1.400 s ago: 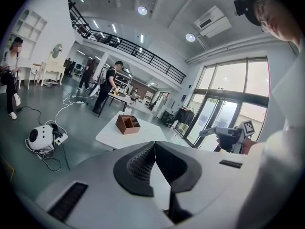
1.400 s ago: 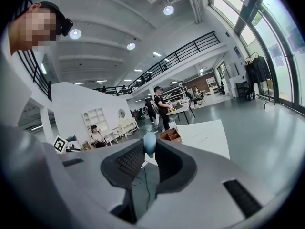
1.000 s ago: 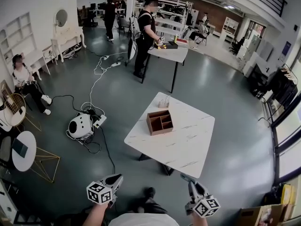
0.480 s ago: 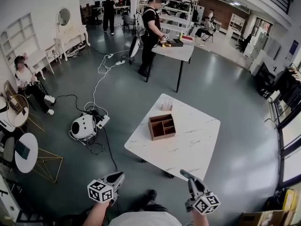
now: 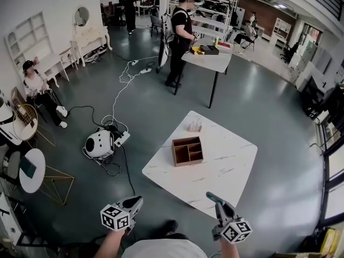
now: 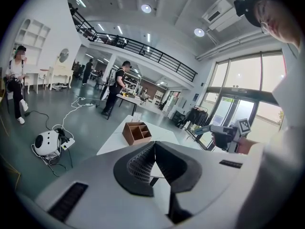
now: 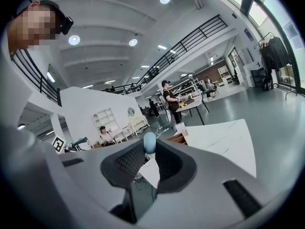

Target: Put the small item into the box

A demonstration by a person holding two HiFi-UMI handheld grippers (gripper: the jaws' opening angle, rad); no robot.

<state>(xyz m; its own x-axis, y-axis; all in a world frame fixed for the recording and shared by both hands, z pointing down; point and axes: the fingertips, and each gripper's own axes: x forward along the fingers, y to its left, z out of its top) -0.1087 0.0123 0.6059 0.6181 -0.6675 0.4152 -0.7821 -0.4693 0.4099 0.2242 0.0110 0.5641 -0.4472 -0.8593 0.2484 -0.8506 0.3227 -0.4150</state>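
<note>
1. Box [image 5: 187, 151] — wooden, with compartments — sits on the white desk [image 5: 226, 171], well apart from both claws.
2. Right claw [image 7: 148, 149] pinches a small blue item [image 7: 149, 141] at its tips.
3. Left claw [image 6: 153, 147] is closed, holding nothing.

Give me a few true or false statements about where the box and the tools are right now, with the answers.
1. The right tool grips a small blue item. True.
2. The brown box sits on the floor. False: it sits on the white table.
3. The left tool holds a cup. False: its jaws are together with nothing between them.
4. A person stands at the farther table. True.
</note>
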